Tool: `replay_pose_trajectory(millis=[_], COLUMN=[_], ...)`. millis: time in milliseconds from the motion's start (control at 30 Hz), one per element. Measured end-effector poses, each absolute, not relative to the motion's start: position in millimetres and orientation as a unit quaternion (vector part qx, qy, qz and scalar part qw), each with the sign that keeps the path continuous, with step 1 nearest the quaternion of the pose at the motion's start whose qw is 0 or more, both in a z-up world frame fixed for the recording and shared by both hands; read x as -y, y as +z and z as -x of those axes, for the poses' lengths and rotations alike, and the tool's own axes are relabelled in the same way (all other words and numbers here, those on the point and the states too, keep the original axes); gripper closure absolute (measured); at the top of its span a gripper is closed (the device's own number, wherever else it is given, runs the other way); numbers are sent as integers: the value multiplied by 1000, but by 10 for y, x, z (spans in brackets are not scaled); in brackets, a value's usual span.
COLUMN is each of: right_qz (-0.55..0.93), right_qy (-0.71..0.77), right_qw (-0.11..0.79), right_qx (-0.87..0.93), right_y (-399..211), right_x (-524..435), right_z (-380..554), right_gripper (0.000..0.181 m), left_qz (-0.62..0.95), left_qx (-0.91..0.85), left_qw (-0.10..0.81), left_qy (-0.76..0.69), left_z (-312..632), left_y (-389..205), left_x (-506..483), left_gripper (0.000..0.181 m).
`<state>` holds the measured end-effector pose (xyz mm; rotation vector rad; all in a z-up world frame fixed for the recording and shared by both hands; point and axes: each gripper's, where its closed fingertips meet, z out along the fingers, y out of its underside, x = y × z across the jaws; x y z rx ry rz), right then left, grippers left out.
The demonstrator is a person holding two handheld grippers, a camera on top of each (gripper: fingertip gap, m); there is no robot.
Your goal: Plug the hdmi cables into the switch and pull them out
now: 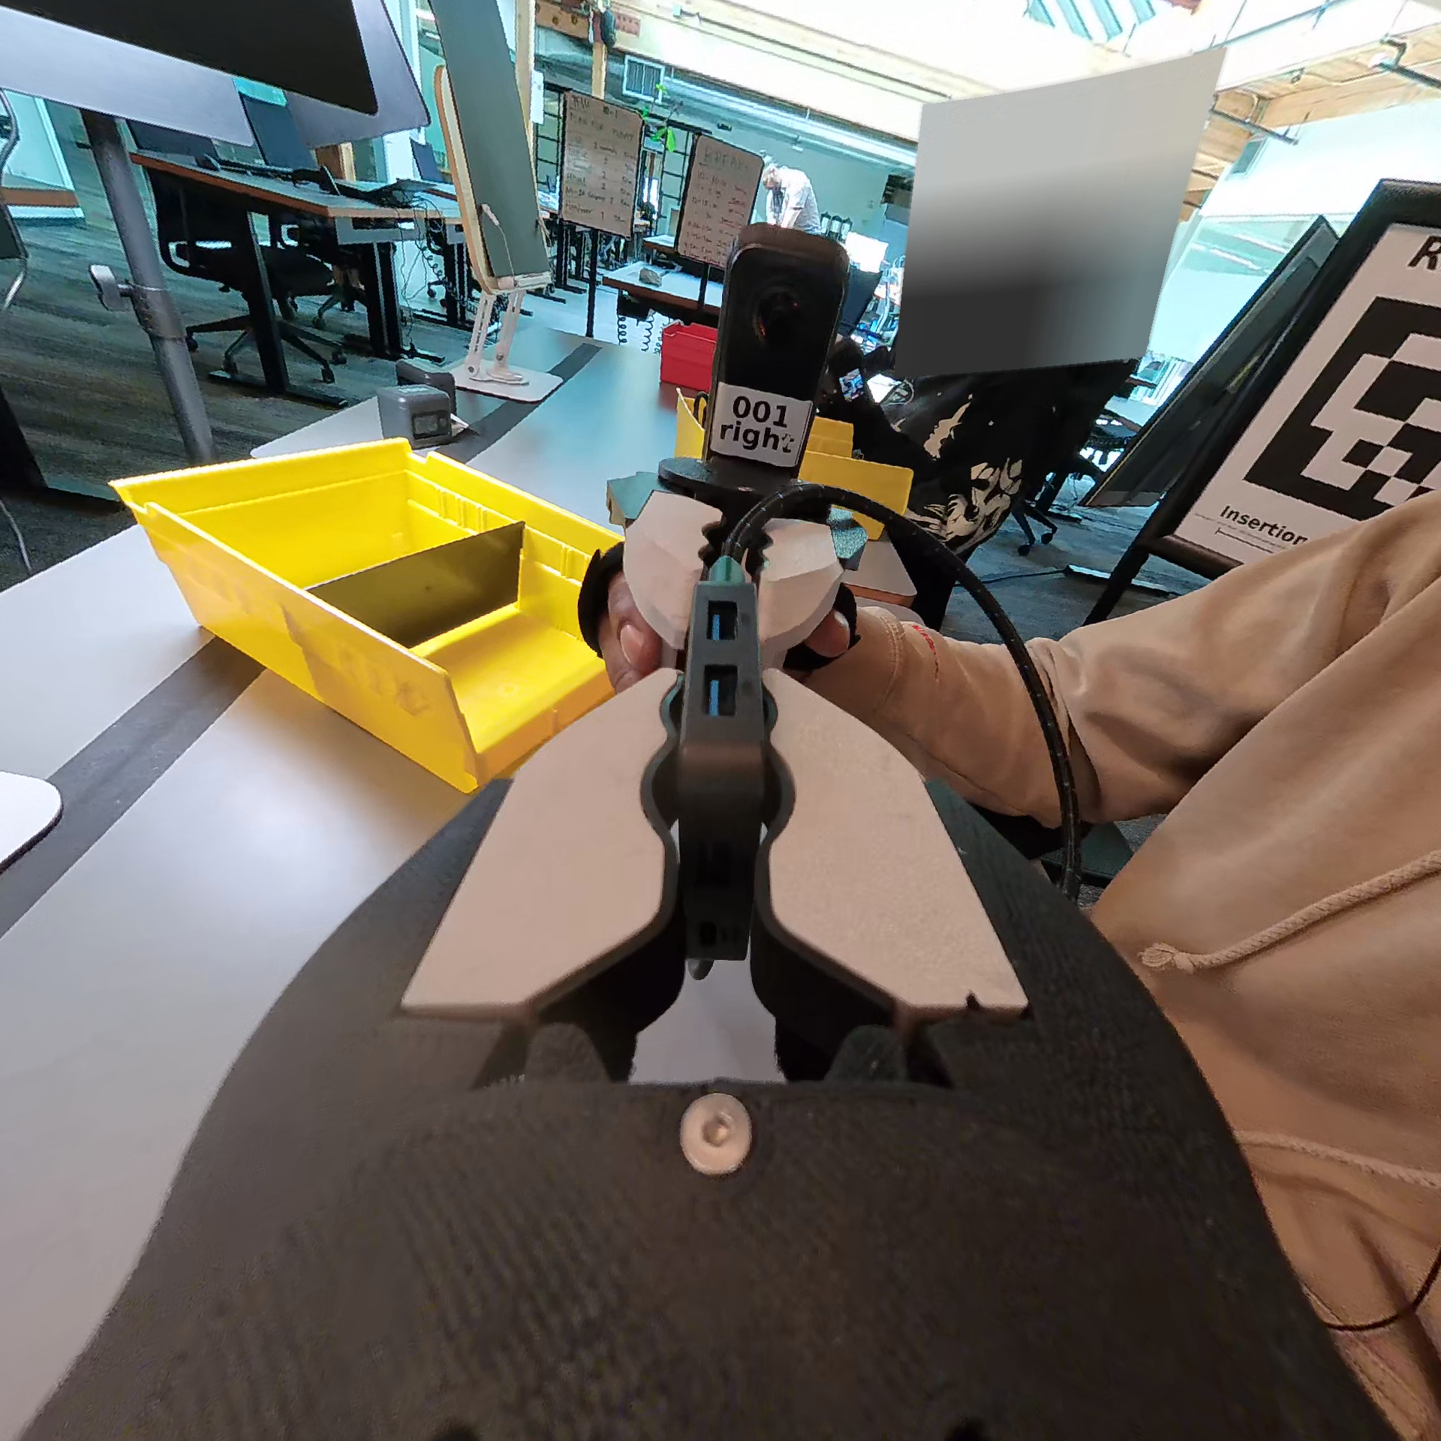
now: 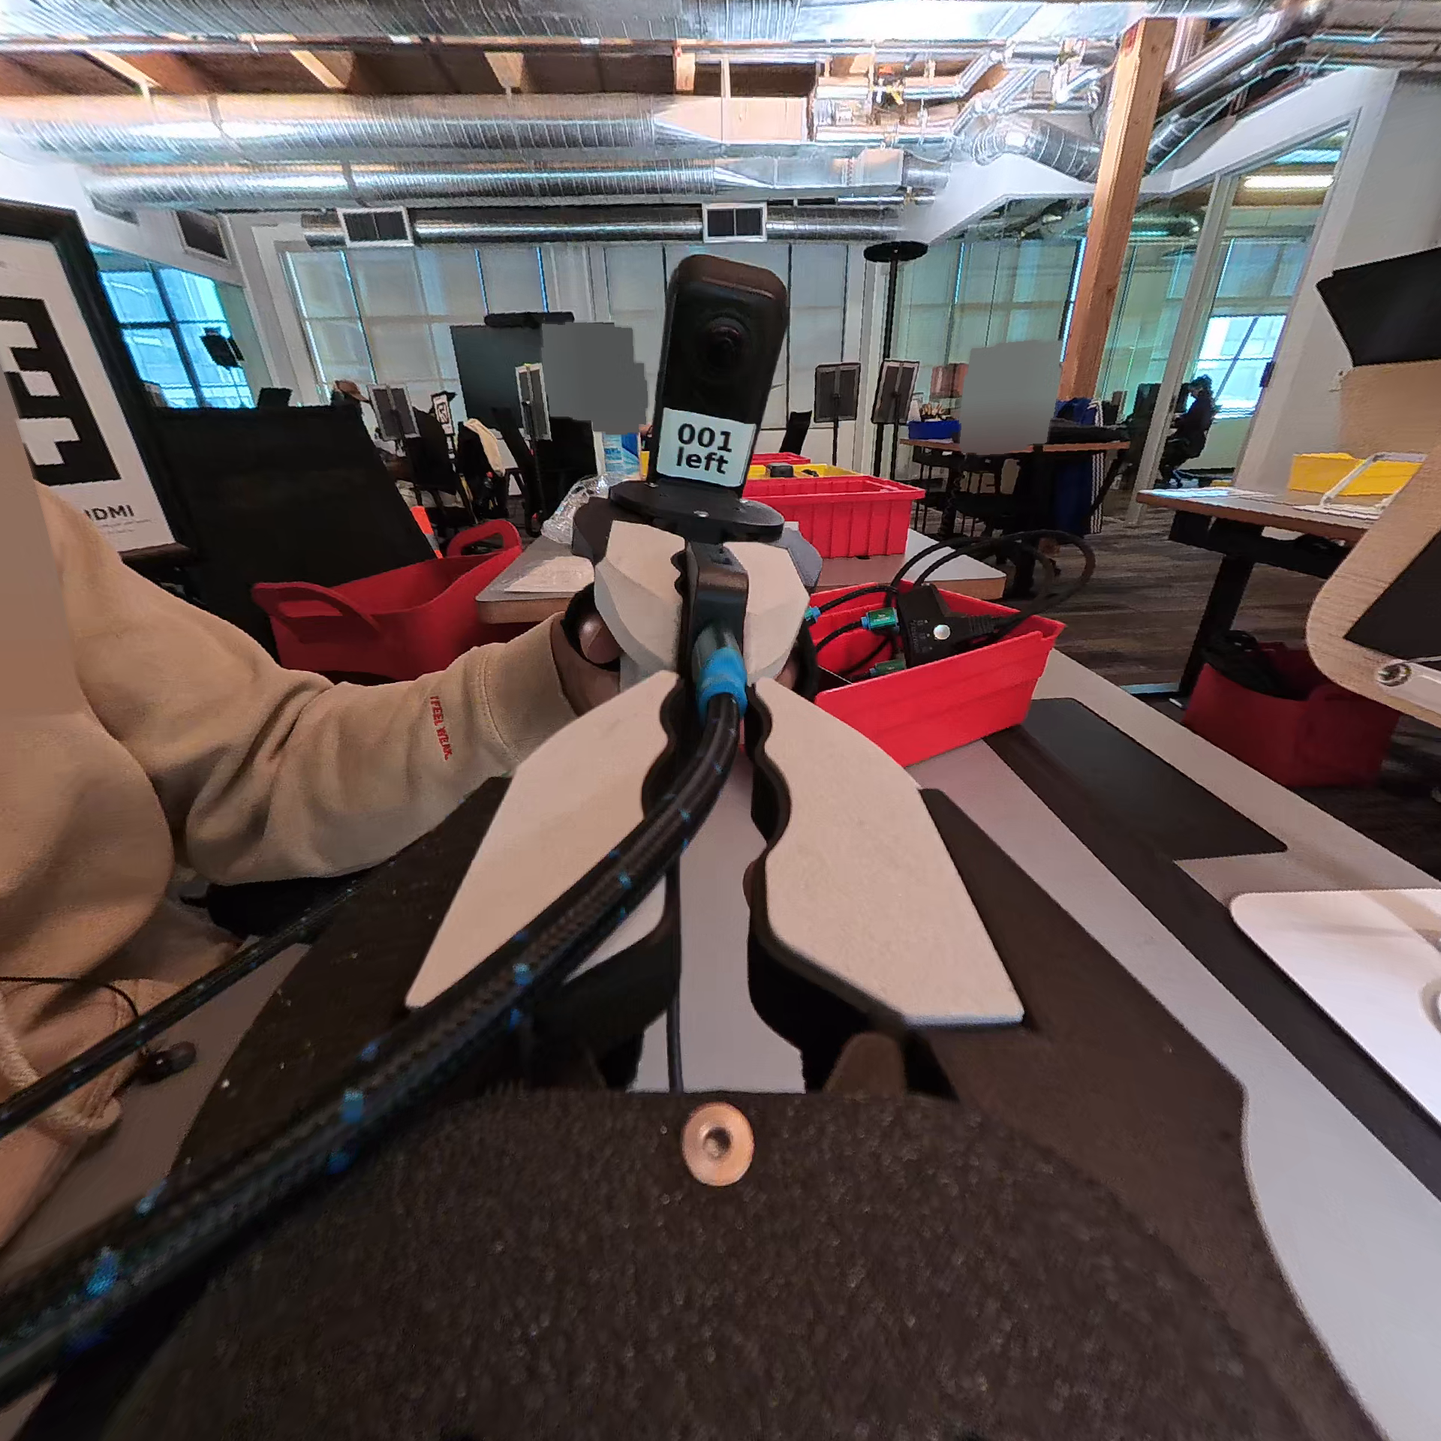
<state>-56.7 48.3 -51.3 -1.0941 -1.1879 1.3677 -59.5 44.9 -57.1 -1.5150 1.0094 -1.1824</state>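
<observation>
Yellow bin [image 1: 327, 546] far left on table [image 1: 156, 897], unused. My left gripper [image 1: 713, 702] pinches HDMI switch [image 1: 717, 748] edge-on, ports facing outward so plug can meet it head-on; switch held aloft, clear of table. My right gripper [image 2: 713, 702] clamps around braided HDMI cable [image 2: 546, 920] just behind blue connector [image 2: 717, 663], close grip for stiff push. Connector tip meets switch end; seated or not, I cannot tell. Red bin [image 2: 936, 686] at right holds spare cables [image 2: 873, 624].
</observation>
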Motion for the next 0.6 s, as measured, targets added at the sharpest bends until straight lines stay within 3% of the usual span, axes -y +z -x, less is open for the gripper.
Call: replay_pose_trajectory(millis=[500,600], right_qz=[420,387], right_qy=[590,626], right_qw=[489,549], right_qx=[487,395], right_y=[-469,-124], right_x=[-493,-809], right_z=[471,-188], right_gripper=[170,170], left_qz=[602,575], left_qx=[-418,-338], left_qw=[486,555], left_qy=[-476,-498], left_z=[537,1177], left_y=[-525,-191], left_x=[-456,-585], left_gripper=[166,167])
